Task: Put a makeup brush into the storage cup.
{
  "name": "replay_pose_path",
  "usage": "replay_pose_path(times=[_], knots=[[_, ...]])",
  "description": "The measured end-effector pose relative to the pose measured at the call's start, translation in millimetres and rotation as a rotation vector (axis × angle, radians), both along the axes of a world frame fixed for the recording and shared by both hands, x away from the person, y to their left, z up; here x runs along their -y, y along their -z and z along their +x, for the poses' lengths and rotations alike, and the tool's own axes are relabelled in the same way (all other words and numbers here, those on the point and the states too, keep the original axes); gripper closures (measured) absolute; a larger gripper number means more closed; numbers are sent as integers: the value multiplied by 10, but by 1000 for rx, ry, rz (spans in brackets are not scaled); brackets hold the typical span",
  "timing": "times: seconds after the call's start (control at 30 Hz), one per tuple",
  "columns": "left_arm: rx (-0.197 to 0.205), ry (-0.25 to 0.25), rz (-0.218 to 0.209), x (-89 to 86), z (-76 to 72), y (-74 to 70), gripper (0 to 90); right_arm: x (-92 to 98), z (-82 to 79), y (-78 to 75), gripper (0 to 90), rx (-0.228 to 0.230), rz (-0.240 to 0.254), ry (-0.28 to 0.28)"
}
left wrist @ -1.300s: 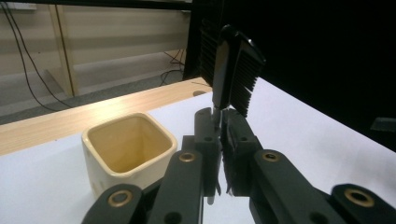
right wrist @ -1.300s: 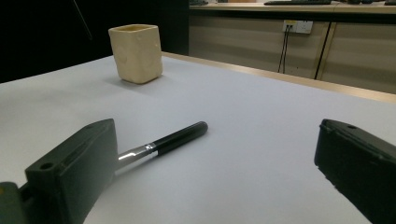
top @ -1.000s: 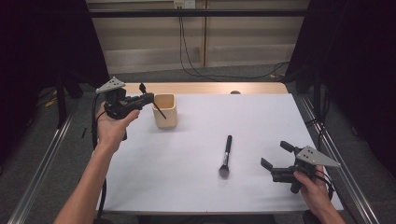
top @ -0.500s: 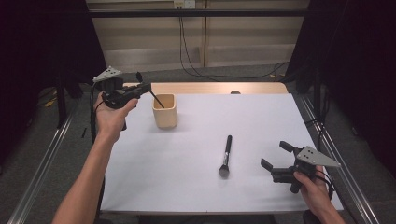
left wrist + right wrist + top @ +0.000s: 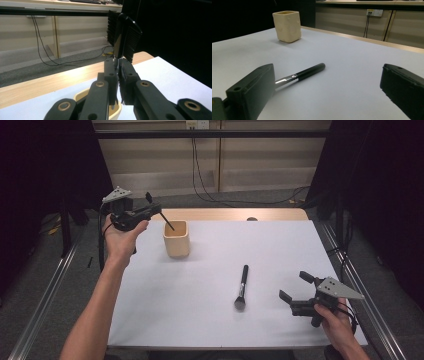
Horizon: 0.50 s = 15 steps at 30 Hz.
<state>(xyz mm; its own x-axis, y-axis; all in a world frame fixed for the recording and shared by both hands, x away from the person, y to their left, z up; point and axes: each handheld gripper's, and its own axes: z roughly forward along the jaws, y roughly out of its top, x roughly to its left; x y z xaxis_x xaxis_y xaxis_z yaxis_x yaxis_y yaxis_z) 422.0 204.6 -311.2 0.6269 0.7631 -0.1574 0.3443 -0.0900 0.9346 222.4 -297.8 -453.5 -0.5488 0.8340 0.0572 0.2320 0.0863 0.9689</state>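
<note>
A thin black stick is clenched in the left gripper, slanted into the square cream cup. The right gripper is held released beside a glossy black-handled brush.

Overhead lighting, even across the white table; its surface reads bright with no hard glare. Surroundings beyond the left and right edges fall to near black. Shadows soft and short: faint one beside the cup near the far left corner, small one under the brush. High view sharp but low in detail. Left gripper view: near jaws slightly soft, warm sheen on the wooden far edge. Right gripper view: own jaws blurred at the bottom corners, brush in focus, background softer.
</note>
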Motion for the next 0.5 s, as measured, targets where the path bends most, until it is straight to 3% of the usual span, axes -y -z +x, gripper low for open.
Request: replay_pose_path(times=[0.5], knots=[[-16,-8,43,89,136,154,855,-7,-3,6,0,2,-10,-10]])
